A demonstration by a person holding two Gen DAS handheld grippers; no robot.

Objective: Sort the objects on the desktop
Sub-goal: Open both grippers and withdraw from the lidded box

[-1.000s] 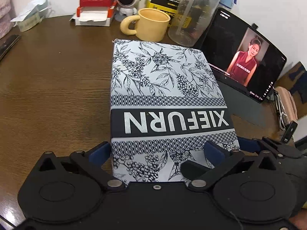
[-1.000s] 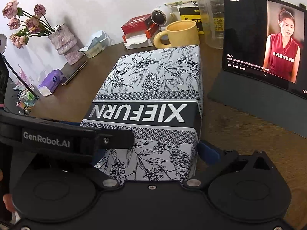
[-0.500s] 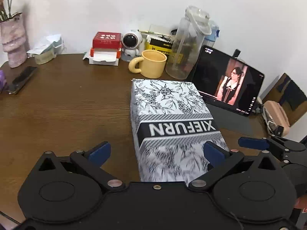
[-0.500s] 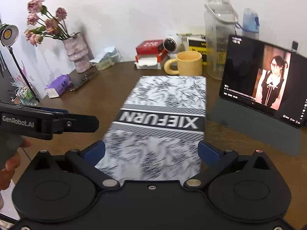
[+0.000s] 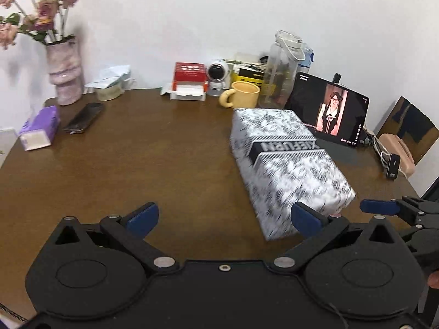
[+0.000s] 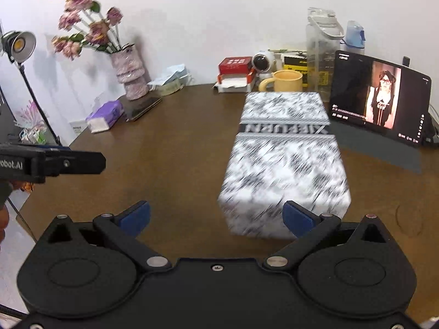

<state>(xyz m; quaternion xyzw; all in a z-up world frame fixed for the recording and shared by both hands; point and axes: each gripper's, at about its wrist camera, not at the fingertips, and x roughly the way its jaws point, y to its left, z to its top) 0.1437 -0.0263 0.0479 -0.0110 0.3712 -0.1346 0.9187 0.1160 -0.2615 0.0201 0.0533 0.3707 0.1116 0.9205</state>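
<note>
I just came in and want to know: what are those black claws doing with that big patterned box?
A person is tidying a desk with a claw in each hand. The left claw and right claw are both open and empty. The black-and-white box lies on the wooden table, beside the tablet and in front of the yellow mug. Nothing is gripped right now.

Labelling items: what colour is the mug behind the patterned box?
The mug is pale yellow, clearest in the right wrist view.
</note>
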